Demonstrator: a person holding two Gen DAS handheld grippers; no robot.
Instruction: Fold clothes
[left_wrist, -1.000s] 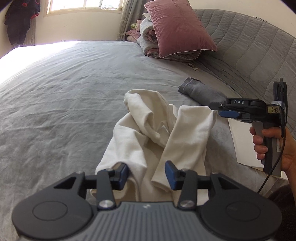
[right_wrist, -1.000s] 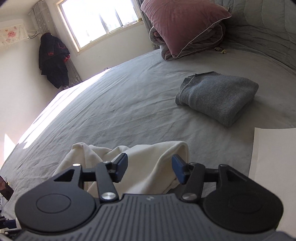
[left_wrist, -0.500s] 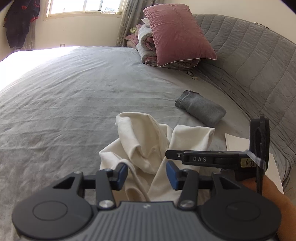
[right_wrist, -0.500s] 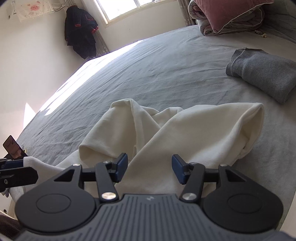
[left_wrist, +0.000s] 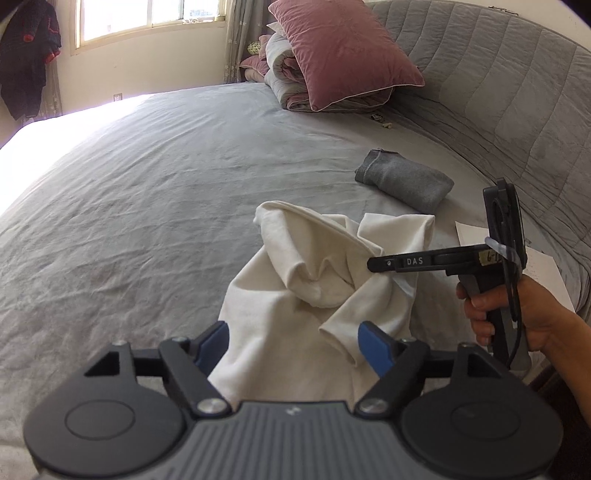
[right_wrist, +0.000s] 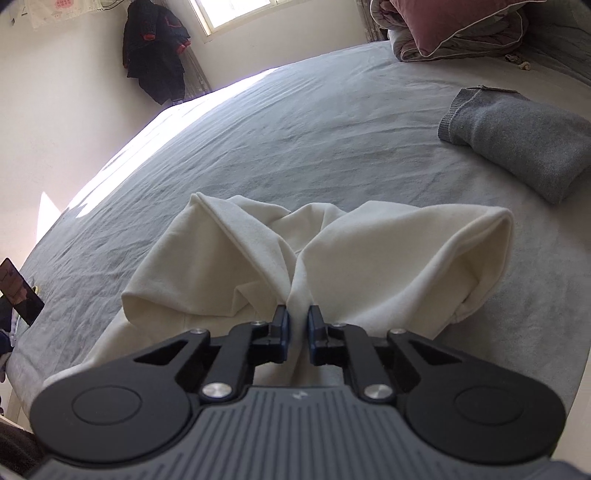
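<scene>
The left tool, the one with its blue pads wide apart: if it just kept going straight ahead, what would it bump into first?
Most likely the cream garment. The left tool is open, and the bunched cloth lies directly between and beyond its pads. Depth is hard to judge through the fisheye.

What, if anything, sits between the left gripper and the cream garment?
Nothing visible. The left gripper is open with the cream garment directly ahead between its fingers. The right gripper is shut on a bunched fold of the garment. The folded grey towel lies farther off.

bright daylight from the window (left_wrist: 147, 18) blows out the bed's (left_wrist: 147, 184) far edge; fisheye bends the borders.
</scene>
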